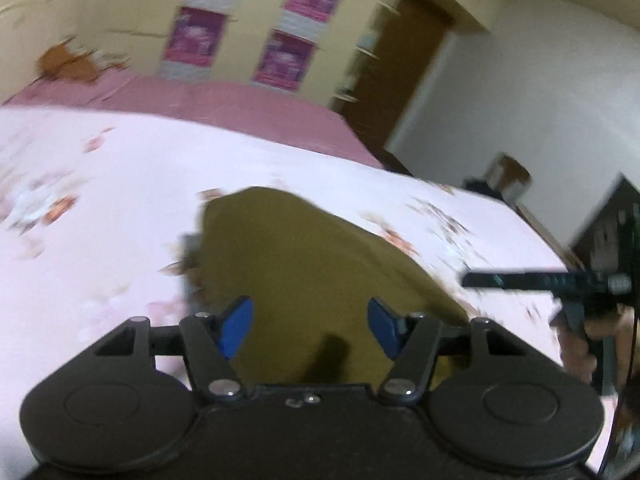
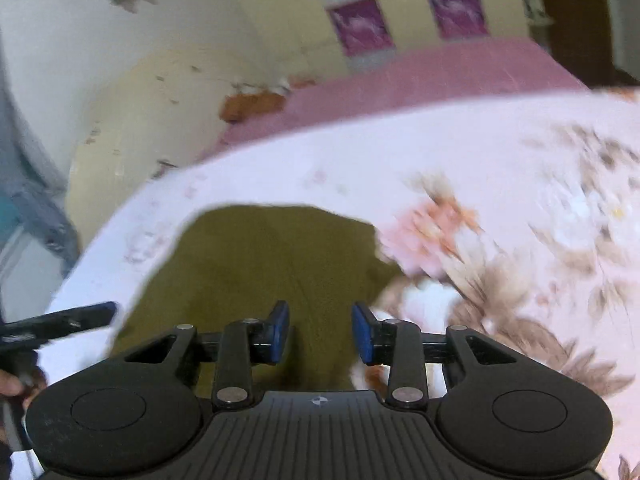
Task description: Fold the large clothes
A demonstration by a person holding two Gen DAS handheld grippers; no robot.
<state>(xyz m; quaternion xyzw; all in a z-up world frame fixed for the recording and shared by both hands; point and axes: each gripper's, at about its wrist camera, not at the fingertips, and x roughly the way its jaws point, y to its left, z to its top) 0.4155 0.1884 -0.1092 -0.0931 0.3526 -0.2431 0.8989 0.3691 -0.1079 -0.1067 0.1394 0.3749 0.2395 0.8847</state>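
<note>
Directly ahead of the left gripper (image 1: 310, 328), an olive-green garment (image 1: 308, 264) spread on the floral pink bedsheet (image 1: 120, 184), filling the gap between the two blue pads (image 1: 236, 326) and running on beyond them. Jaws wide apart, holding nothing; whether the pads touch the cloth or hover over it, impossible to tell. Same picture from the right wrist: right gripper (image 2: 320, 334) over the same olive-green garment (image 2: 260, 260), blue fingertips (image 2: 280, 330) parted by a moderate gap with only cloth showing between them, nothing pinched.

Heavily smeared by motion blur, both views, so folds, seams, sleeves or collar of the garment not readable. Near end of the cloth hidden under each gripper body. Small greyish patch at the garment's left edge in the left view, too blurred to name. Right gripper seen at the right edge of the left view as a dark bar with a hand below it, cut off by the frame; left gripper likewise cut off at the left edge of the right view.

Long axis of the visible cloth running away from the grippers toward the darker pink sheet (image 1: 240, 108) and the yellow wall with purple posters (image 1: 196, 36), tapering to a rounded far end in the left view, broader and flatter-topped in the right view
</note>
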